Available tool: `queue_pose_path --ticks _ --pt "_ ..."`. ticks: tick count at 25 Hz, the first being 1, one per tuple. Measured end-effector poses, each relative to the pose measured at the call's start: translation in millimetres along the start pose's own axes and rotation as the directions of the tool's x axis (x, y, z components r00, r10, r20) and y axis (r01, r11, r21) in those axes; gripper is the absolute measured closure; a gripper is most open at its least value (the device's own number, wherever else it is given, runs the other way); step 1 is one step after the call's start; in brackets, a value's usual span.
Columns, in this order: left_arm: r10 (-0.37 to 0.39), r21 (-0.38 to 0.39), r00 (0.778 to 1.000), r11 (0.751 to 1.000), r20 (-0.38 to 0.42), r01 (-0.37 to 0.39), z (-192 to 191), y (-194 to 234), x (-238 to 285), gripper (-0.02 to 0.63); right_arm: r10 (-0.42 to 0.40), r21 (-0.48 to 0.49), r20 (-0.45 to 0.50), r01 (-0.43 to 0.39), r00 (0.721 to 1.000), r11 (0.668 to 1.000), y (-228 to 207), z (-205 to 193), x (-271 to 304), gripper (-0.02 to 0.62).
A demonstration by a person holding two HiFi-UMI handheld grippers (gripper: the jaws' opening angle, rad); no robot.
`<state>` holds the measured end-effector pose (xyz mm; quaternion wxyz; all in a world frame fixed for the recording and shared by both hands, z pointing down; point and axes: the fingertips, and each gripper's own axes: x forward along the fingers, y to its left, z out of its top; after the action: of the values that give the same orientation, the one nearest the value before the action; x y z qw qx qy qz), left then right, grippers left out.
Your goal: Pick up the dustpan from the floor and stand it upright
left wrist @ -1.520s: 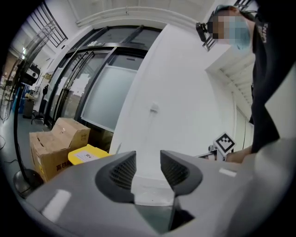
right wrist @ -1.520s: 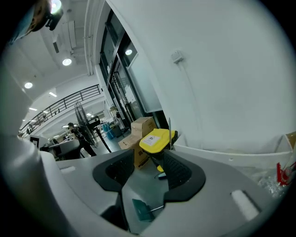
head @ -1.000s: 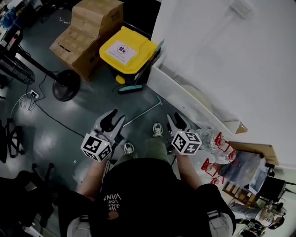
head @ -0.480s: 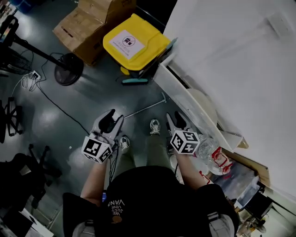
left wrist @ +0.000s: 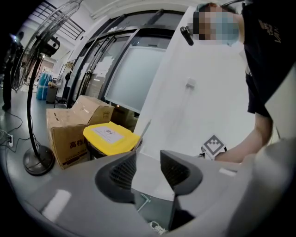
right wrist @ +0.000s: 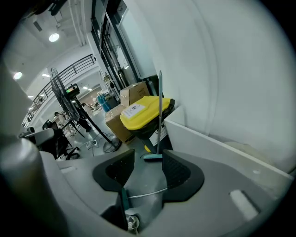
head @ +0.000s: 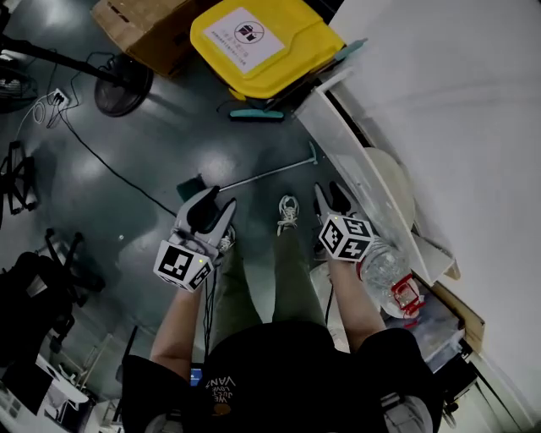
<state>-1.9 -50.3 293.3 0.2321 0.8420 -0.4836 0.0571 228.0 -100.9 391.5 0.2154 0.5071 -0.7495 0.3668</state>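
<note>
Left gripper [head: 211, 206] is hovering left of centre, jaws hanging partly open with nothing in them. Dustpan [head: 188, 188] is lying flat on the floor [head: 144, 144] mid-frame, just above both grippers. Right gripper [head: 331, 197] is gaping open too, empty.

We've got a yellow-lidded bin [head: 266, 42] right beside some cardboard boxes [head: 144, 25], with a fan's round base [head: 122, 84] nearby.

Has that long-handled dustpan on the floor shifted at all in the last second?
No. The dustpan lies at the same spot and angle below the teal brush head by the yellow bin; only the camera has moved forward.
</note>
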Motion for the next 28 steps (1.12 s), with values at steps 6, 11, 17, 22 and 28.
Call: queue_pose_path --ticks 6,11,17,22,28 --pt "0.017 -0.023 1.000 1.000 -0.012 -0.017 -52.3 25.2 25.8 0.434 -0.032 -0.005 -0.046 0.032 0.998 0.999 -33.4 -37.8 64.8 0.423" --pt "0.021 -0.041 1.000 0.999 -0.016 -0.021 -100.0 46.5 45.5 0.434 -0.077 -0.017 -0.071 0.076 0.995 0.997 -65.9 -73.1 115.5 0.423" --pt "0.008 -0.057 1.000 0.998 -0.027 -0.010 -165.9 65.7 74.6 0.434 -0.111 -0.086 -0.127 0.101 0.986 0.991 -104.9 -123.1 178.7 0.423" --pt "0.008 -0.090 0.996 0.996 -0.088 -0.016 -228.4 79.4 84.2 0.434 -0.120 -0.141 -0.222 0.090 0.968 0.986 -129.5 -184.1 227.3 0.423" --pt "0.011 -0.156 0.993 0.987 -0.116 -0.029 -286.7 88.1 106.9 0.434 -0.098 -0.101 -0.300 0.071 0.949 0.992 -161.6 -238.6 281.3 0.425"
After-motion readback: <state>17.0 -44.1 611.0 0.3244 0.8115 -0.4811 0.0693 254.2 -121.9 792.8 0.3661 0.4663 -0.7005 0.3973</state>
